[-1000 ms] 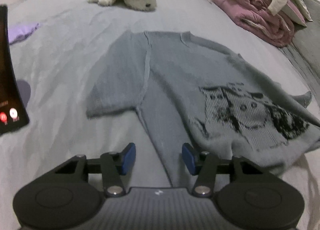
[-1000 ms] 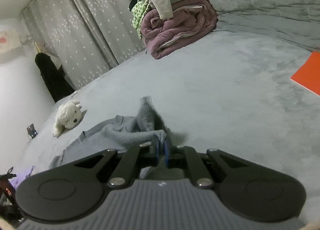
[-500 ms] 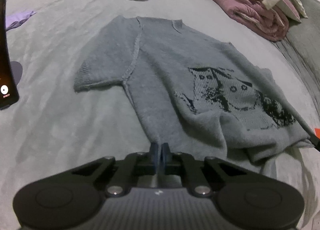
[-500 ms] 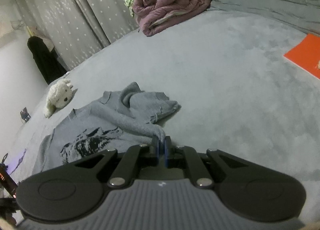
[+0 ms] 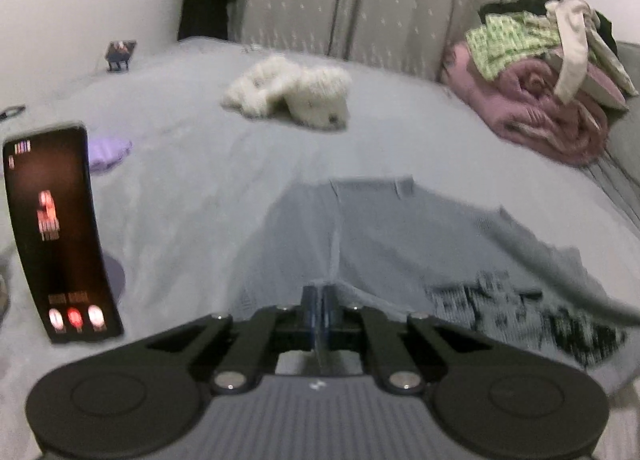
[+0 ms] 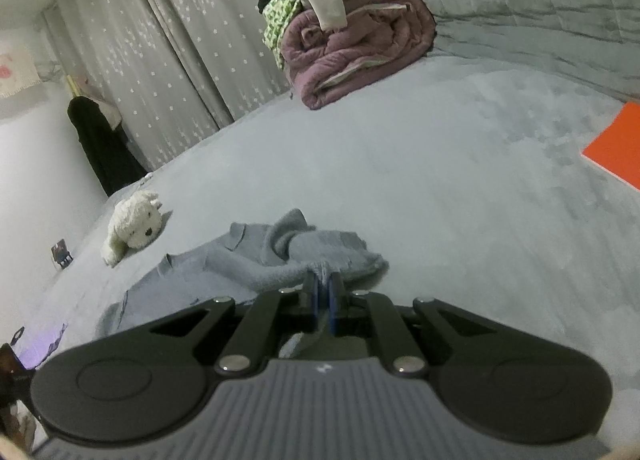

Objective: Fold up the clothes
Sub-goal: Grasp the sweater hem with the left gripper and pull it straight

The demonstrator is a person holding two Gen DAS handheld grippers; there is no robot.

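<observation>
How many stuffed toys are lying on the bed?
1. A white plush dog lies on the grey bed near the curtains, beyond the grey sweater; the right wrist view shows the same toy. The clothes pile could hide others.

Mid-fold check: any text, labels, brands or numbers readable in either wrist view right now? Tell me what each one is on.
None can be read.
Phone screen: red and white marks and three round buttons, too blurred to read.
Sweater: dark knitted picture, blurred; no letters can be made out.
Gripper bodies: a small white mark in each view, a logo shape, no letters.
Orange sheet on the bed: no print visible.
Small card beside the plush dog: too small to read.
</observation>
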